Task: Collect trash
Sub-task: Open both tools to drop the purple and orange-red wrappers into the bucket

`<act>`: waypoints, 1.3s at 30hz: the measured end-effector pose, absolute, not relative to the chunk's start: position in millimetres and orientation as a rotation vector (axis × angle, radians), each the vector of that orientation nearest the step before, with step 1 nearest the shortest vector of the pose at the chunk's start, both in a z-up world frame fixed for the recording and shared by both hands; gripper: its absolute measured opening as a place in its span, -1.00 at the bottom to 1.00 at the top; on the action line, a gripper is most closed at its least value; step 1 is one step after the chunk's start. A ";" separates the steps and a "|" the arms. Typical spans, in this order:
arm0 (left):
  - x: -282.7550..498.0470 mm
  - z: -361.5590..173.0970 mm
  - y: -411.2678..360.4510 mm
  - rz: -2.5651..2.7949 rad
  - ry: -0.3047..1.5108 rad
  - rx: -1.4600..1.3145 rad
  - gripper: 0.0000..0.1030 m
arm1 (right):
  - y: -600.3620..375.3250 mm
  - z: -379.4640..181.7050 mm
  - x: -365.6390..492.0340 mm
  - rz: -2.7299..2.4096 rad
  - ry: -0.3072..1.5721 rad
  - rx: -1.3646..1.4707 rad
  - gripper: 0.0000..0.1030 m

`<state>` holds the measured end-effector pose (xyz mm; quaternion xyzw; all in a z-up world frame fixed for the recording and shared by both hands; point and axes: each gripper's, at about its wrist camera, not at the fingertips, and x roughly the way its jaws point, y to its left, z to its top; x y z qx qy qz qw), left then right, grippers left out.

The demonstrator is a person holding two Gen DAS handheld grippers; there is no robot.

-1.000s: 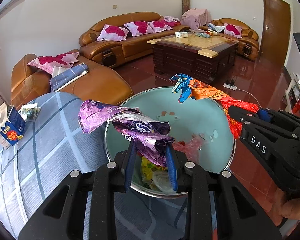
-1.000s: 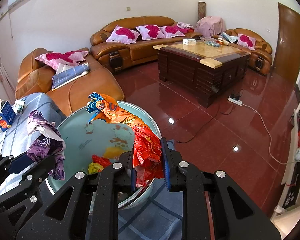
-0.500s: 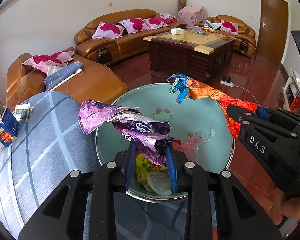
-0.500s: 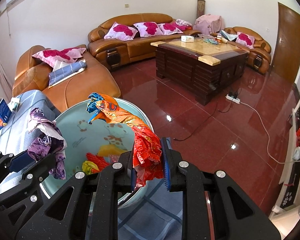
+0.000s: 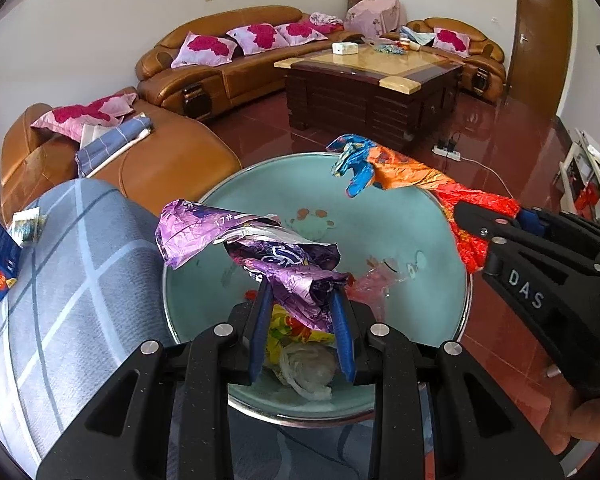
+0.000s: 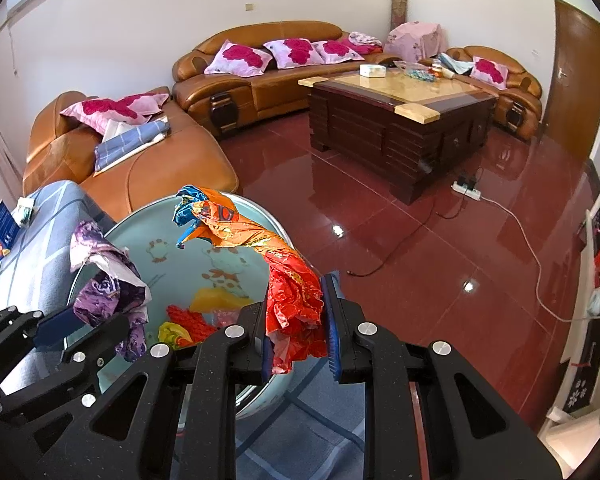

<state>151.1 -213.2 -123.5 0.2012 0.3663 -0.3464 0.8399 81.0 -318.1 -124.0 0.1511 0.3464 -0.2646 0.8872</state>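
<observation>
Now both grippers hang over the round teal basin (image 5: 440,216), which already holds several scraps. Left gripper (image 5: 302,330) pinches a crumpled purple foil wrapper (image 5: 260,256); right gripper (image 6: 300,320) pinches an orange-red foil wrapper (image 6: 292,280). Release remains.

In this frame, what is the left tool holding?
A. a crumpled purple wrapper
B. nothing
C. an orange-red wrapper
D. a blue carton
A: the left tool is shut on the crumpled purple wrapper above the teal basin; the orange-red wrapper is in the right tool.
</observation>
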 end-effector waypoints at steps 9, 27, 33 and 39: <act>160.5 -129.4 -213.4 -0.726 0.789 0.418 -0.44 | -315.4 -130.3 96.4 -0.534 0.748 0.287 -0.58; 157.1 -136.1 -214.2 -0.748 0.777 0.464 -0.37 | -314.5 -124.4 122.0 -0.412 0.773 0.238 -0.46; 155.6 -133.8 -210.5 -0.731 0.772 0.459 -0.06 | -311.2 -118.2 119.0 -0.402 0.751 0.231 -0.42; 153.1 -130.0 -204.5 -0.714 0.757 0.459 0.07 | -310.9 -113.2 116.9 -0.383 0.736 0.240 -0.17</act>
